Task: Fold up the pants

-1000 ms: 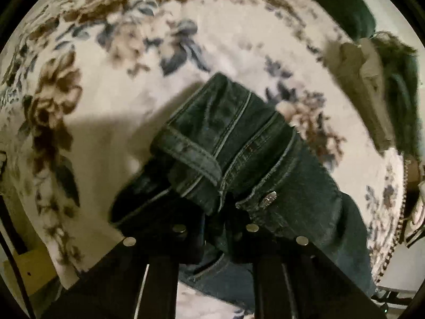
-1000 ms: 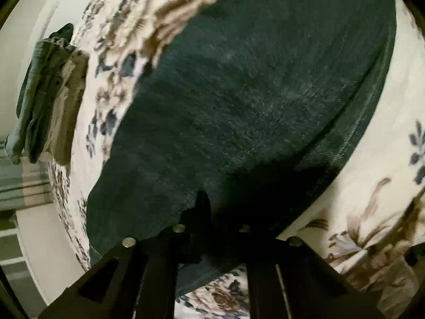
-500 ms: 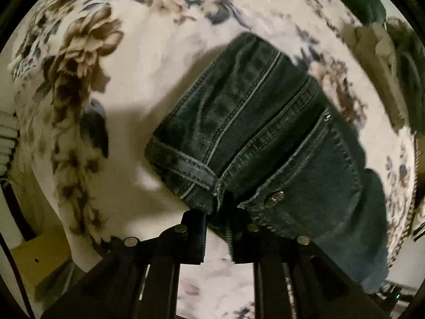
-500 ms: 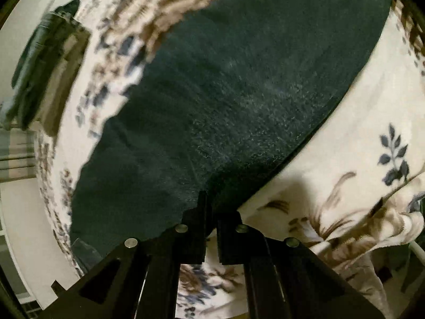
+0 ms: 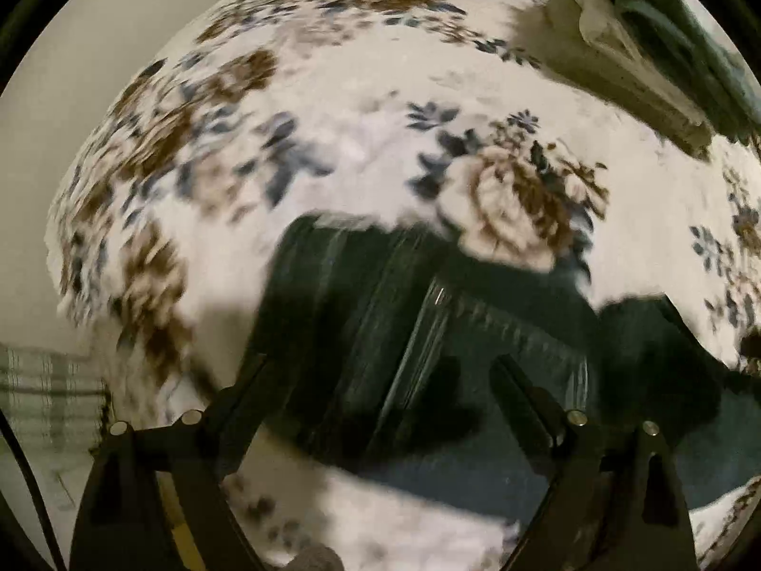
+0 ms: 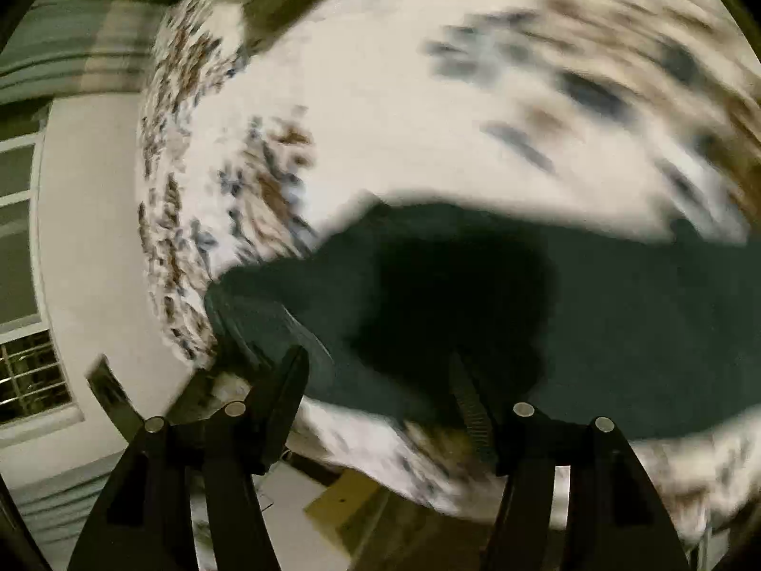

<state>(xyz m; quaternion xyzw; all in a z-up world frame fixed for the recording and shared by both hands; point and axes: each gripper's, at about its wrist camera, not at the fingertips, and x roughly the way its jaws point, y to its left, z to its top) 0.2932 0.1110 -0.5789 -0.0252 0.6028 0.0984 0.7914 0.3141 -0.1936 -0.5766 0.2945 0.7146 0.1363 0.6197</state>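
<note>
Dark blue jeans (image 5: 380, 323) lie on a floral bedspread (image 5: 333, 133), blurred by motion. In the left wrist view my left gripper (image 5: 380, 361) is open, its two fingers spread wide above the jeans' seamed part, holding nothing. In the right wrist view the jeans (image 6: 594, 323) lie across the lower right. My right gripper (image 6: 380, 361) is open too, fingers wide apart over the cloth's near end, empty.
A pile of folded clothes, beige and green (image 5: 642, 47), sits at the far right of the bed. The bed's edge, white floor (image 6: 90, 261) and a window lie to the left in the right wrist view. A cardboard box (image 6: 352, 499) is below.
Both grippers were shut on the jeans; now both have opened and let go, and the jeans lie on the bed. Both cameras have pulled back and swung.
</note>
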